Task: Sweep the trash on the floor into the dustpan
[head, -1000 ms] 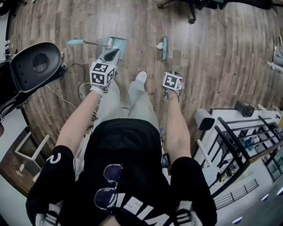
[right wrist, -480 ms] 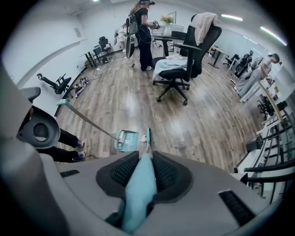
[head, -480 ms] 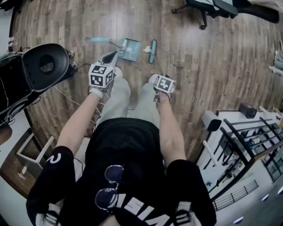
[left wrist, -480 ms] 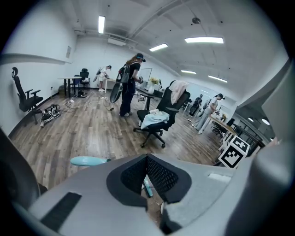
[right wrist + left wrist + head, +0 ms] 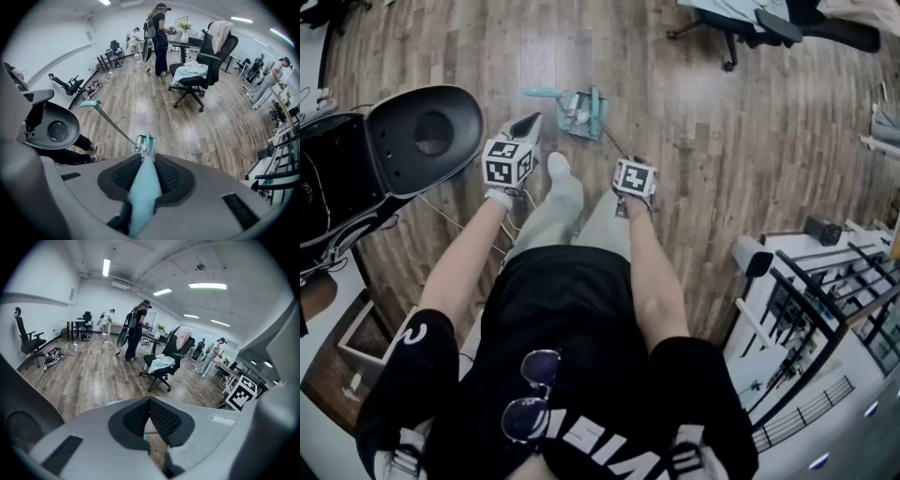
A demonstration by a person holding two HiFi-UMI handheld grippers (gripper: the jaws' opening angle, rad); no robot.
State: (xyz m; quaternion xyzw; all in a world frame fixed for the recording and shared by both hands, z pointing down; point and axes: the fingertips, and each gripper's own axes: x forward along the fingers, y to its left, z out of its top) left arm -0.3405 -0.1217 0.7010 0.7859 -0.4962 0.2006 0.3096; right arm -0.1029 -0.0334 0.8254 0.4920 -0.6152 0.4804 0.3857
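The right gripper [image 5: 144, 161] is clamped tight on the teal broom [image 5: 142, 199], whose head meets the dustpan [image 5: 581, 127] on the wood floor [image 5: 703, 150] just ahead (pale trash [image 5: 574, 112] lies inside it), while the left gripper [image 5: 150, 402] has its tips touching with nothing between them.

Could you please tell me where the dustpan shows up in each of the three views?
Head view: dustpan on the floor, top centre.
Left gripper view: not clearly in it; the left gripper blocks that floor.
Right gripper view: dustpan at centre, past the teal broom handle held by the right gripper.
Shared landmark: the clothes-draped office chair, in all three views.
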